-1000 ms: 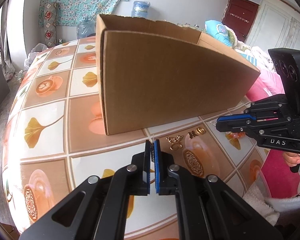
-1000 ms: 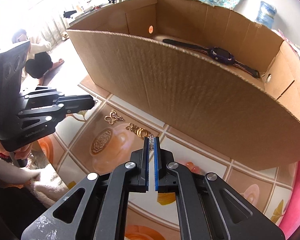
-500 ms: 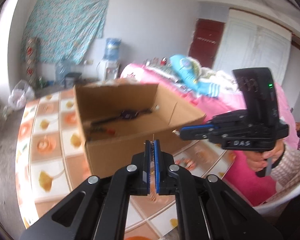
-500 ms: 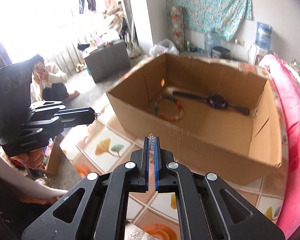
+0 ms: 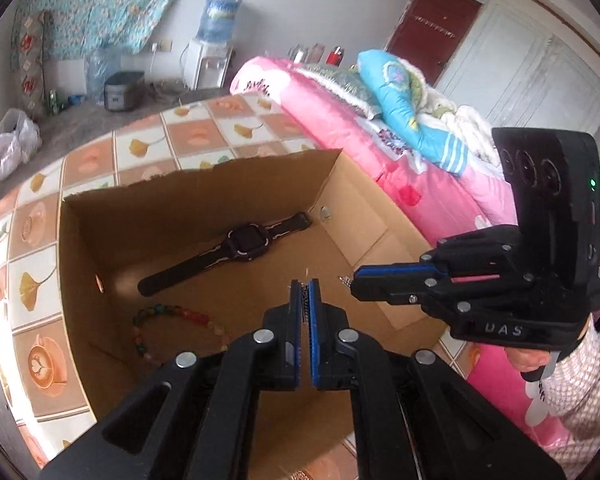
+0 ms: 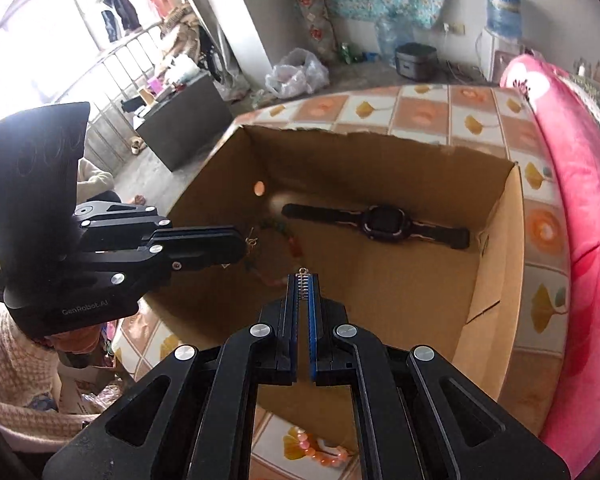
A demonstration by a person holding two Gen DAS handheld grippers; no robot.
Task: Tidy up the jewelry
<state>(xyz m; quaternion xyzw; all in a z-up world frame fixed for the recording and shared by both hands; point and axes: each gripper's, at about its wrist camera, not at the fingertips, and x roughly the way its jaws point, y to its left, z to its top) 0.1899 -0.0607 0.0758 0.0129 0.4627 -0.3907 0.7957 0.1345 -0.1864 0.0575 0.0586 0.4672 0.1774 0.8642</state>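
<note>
Two grippers hung over the open box (image 5: pixel 380 216), both pointing steeply down into it. The left gripper (image 5: pixel 307 292) had its jaws pinched on a thin gold chain (image 5: pixel 307 298) that ran along the slot between the pads; from the other side, a bit of it dangled at that tool's tip. The right gripper (image 6: pixel 303 286) was clamped the same way on a small silver piece (image 6: pixel 302 280), its ring poking out past the tips. I could not tell whether the two bits were ends of one necklace.

Below them lay the box floor, so each piece only had to go straight down from its tool. Under the left tool sat a bead bracelet (image 5: pixel 172 320), near the front wall. Further in, the watch (image 6: pixel 380 222) lay flat, its strap running along the back wall, well apart from both tips. The right tool hung over barer floor, so I judged it had the cleaner drop.

Outside, on the table (image 6: pixel 420 112) by the near wall, an orange bracelet (image 6: pixel 320 450) waited
</note>
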